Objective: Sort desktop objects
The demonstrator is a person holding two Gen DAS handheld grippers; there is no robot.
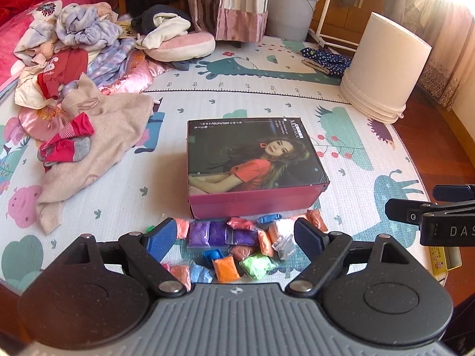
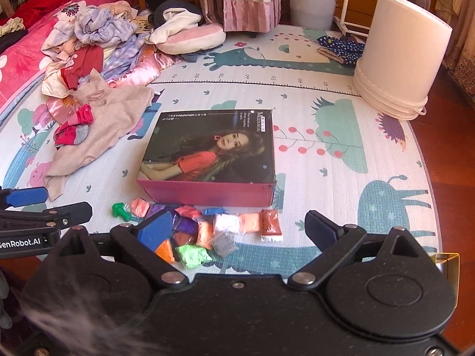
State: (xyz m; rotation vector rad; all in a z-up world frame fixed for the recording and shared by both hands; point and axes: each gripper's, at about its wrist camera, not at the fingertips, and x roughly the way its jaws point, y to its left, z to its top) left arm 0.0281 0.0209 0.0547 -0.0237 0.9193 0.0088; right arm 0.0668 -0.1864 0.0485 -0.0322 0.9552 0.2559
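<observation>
Small crinkly coloured clay packets (image 1: pixel 234 246) lie heaped before your two spread, empty grippers (image 1: pixel 236 237) (image 2: pixel 237 231); pinch carelessly and neighbours drag along.

2 wrist views, low, facing forward, sharing box (image 1: pixel 255 163) and packets (image 2: pixel 207 231)
</observation>
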